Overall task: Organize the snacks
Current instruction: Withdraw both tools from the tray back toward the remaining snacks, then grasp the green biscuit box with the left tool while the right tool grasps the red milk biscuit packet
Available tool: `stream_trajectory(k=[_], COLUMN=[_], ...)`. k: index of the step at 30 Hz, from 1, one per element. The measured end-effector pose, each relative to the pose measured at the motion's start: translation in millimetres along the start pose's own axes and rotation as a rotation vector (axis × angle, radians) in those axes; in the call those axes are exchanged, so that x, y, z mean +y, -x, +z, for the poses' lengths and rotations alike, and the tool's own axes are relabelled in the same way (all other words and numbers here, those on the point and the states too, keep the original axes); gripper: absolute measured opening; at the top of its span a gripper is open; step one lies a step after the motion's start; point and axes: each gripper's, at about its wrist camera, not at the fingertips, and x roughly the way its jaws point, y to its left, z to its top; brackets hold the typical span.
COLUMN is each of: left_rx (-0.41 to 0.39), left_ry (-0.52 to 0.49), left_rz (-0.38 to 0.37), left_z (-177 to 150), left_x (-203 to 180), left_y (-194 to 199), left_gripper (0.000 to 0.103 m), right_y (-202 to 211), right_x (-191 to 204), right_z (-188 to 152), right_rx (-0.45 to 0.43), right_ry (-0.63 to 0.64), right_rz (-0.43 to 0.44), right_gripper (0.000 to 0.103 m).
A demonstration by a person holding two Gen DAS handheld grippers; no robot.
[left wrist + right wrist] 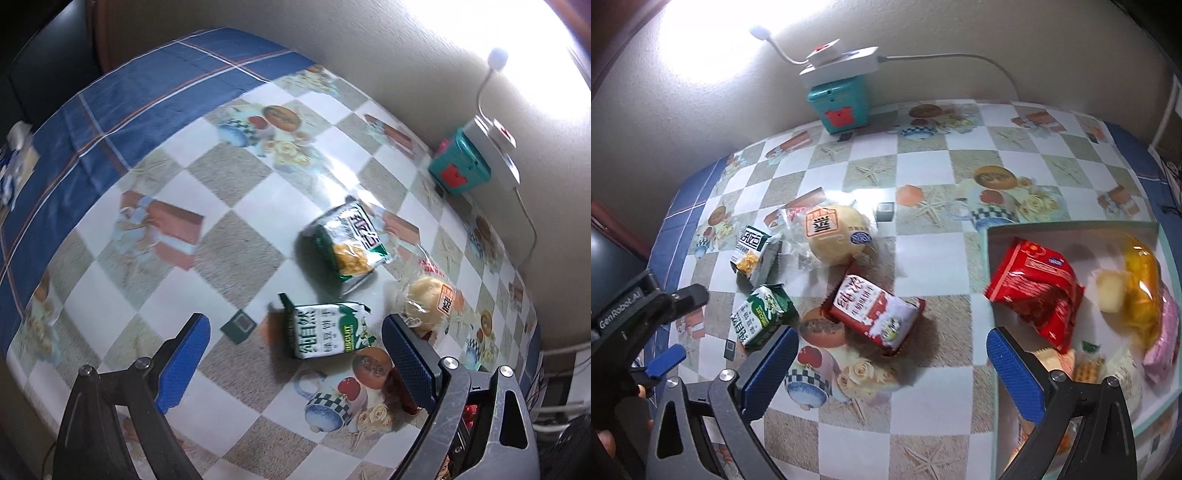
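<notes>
A green-and-white biscuit pack (327, 329) (762, 314) lies on the checked tablecloth, just ahead of my left gripper (295, 354), whose jaws stand wide open and empty. Beyond it lies a green chip pack (345, 245) (753, 254), and a wrapped round bun (430, 299) (836, 234) sits to the right. A red-and-white snack pack (875, 315) lies ahead of my right gripper (890, 363), which is open and empty above the table. The white box (991, 236) on the right holds a red pack (1036, 293) and several other snacks.
A teal container (842, 103) (460, 168) with a white power strip (840, 64) and a lamp on top stands against the back wall. Two small dark squares (239, 326) (885, 212) lie on the cloth. The left gripper's body (631, 310) shows at the right view's left edge.
</notes>
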Motion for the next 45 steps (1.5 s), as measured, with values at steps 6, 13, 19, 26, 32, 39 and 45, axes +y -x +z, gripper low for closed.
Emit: stream_trajectory(k=[6, 13, 19, 26, 32, 39, 45], left_rx=[0.025, 0.051, 0.068, 0.083, 0.081, 0.088, 0.091], left_ry=[-0.044, -0.084, -0.108, -0.109, -0.112, -0.121, -0.126], left_rz=[0.020, 0.016, 0.027, 0.060, 0.087, 0.114, 0.130], left_z=[-3, -9, -11, -11, -8, -3, -5], left_x=[-14, -28, -37, -39, -44, -52, -53], left_y=[-16, -29, -42, -56, -65, -77, -79], left_gripper=[0.094, 0.094, 0.094, 0.094, 0.094, 0.093, 0.083], right_y=[-17, -32, -42, -57, -67, -71, -71], right_x=[4, 9, 8, 10, 12, 16, 17], right_z=[3, 3, 3, 3, 3, 4, 4], right_rx=[0.037, 0.064, 0.084, 0.107, 0.120, 0.109, 0.106], right_ry=[0.008, 0.031, 0.031, 0.035, 0.034, 0.052, 0.055], right_rz=[0.010, 0.007, 0.017, 0.023, 0.032, 0.011, 0.004], right_gripper=[0.103, 0.097, 0.097, 0.096, 0.092, 0.085, 0.081])
